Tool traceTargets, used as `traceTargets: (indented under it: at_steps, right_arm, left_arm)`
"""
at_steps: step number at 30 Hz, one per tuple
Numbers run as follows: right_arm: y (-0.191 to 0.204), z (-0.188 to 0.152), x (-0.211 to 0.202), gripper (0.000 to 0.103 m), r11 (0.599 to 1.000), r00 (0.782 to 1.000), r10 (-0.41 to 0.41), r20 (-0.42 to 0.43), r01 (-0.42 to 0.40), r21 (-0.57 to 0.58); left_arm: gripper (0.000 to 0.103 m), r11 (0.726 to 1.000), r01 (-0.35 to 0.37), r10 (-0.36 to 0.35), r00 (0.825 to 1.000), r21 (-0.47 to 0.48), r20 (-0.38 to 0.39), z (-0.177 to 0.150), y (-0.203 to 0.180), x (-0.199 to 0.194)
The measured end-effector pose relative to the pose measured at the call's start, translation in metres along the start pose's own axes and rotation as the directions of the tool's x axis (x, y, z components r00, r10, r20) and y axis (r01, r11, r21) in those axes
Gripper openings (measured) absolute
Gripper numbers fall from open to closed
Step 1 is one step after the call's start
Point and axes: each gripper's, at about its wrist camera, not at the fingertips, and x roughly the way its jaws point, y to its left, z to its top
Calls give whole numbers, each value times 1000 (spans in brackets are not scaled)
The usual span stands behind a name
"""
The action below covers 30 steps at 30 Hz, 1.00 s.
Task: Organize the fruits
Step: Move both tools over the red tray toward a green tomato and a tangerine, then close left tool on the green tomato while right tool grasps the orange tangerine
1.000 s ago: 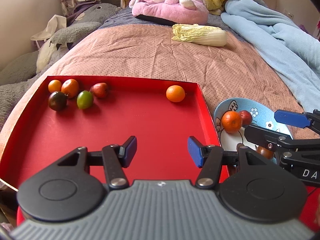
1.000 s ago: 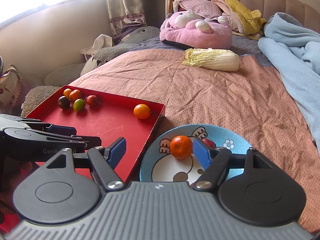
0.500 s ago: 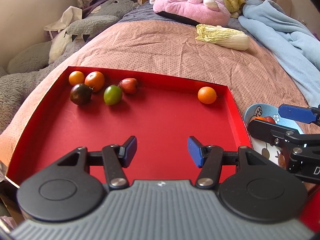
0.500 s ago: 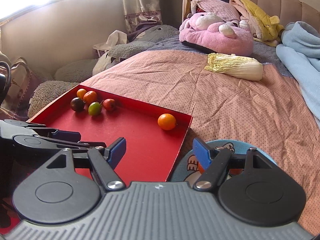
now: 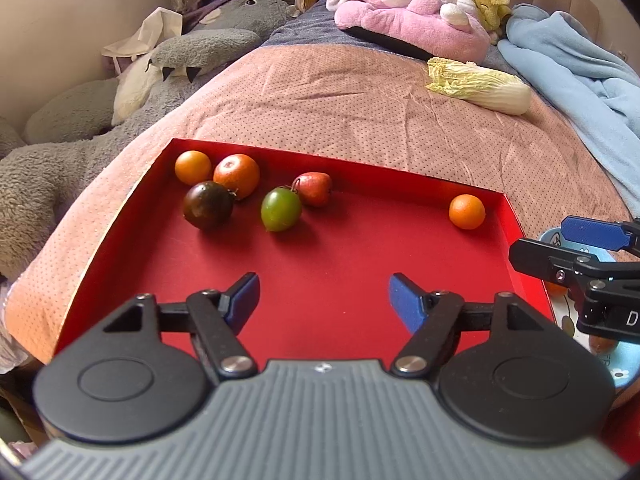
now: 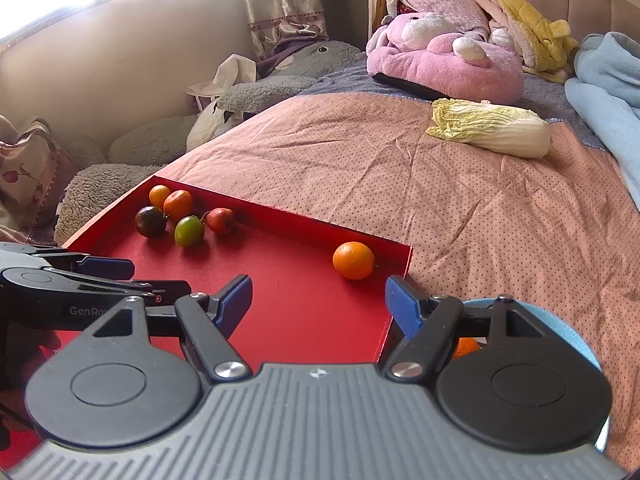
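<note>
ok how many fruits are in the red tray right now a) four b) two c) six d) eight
c, the red tray holds a cluster of five in its far left corner plus one lone orange near the far right corner.

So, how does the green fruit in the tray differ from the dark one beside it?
The green fruit is bright green and egg-shaped; the dark fruit is purplish-brown, rounder and looks a little bigger. The dark fruit touches an orange fruit behind it; the green fruit sits against a red fruit. Both are smooth and glossy and lie in the far left part of the red tray.
</note>
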Motion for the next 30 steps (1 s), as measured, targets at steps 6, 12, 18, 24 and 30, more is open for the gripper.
traceTargets:
  at_steps: [6, 12, 18, 24, 30]
  right_arm:
    - [2, 8, 17, 78, 1000, 1000, 19, -8, -19, -2]
    - [-9, 20, 38, 78, 1000, 1000, 23, -21, -22, 20]
    - [-17, 25, 66, 76, 1000, 998, 10, -69, -9, 15]
    - [-15, 24, 91, 73, 1000, 993, -6, -121, 7, 2]
    - [-11, 27, 113, 68, 999, 987, -21, -156, 16, -32]
  left_arm:
    - [74, 1000, -20, 19, 1000, -13, -16, 10, 13, 10]
    - [74, 1000, -14, 15, 999, 22, -35, 25, 15, 26]
    - [73, 996, 17, -12, 999, 88, -51, 33, 11, 45]
    - [69, 997, 32, -28, 998, 77, -61, 38, 17, 56]
    - [57, 998, 26, -22, 998, 59, -61, 43, 22, 65]
